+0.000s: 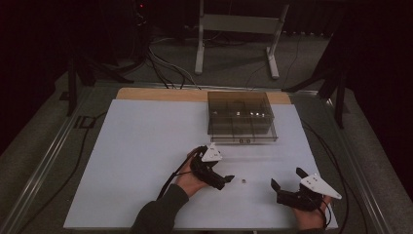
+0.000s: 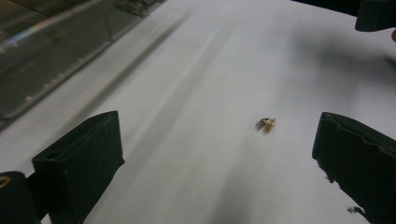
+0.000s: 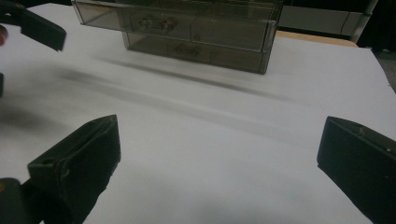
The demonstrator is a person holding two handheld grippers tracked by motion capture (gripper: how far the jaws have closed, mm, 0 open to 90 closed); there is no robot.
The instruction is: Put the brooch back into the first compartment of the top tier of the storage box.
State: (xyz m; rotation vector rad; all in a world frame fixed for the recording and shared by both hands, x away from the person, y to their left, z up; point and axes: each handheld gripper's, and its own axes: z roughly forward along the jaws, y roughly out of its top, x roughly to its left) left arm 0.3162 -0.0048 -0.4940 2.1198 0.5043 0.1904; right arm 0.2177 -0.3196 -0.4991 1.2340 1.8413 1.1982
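A tiny gold-coloured metal piece [image 1: 243,181] [image 2: 267,123] lies on the white board [image 1: 146,161]. My left gripper [image 1: 221,168] [image 2: 219,126] sits just left of it, low over the board, open; the piece lies between its jaws, nearer the right one and ahead of the tips. My right gripper [image 1: 288,178] [image 3: 222,135] rests near the board's front right, open, with nothing between its jaws. A smoky clear drawer box [image 1: 241,117] [image 3: 196,28] stands at the back of the board, one drawer [image 1: 243,139] pulled slightly forward.
The box's edge [image 2: 46,46] runs along the upper left of the left gripper view. Cables [image 1: 165,68] and a metal stand [image 1: 236,24] lie on the floor beyond the table. A metal rail [image 1: 44,161] borders the table's left side.
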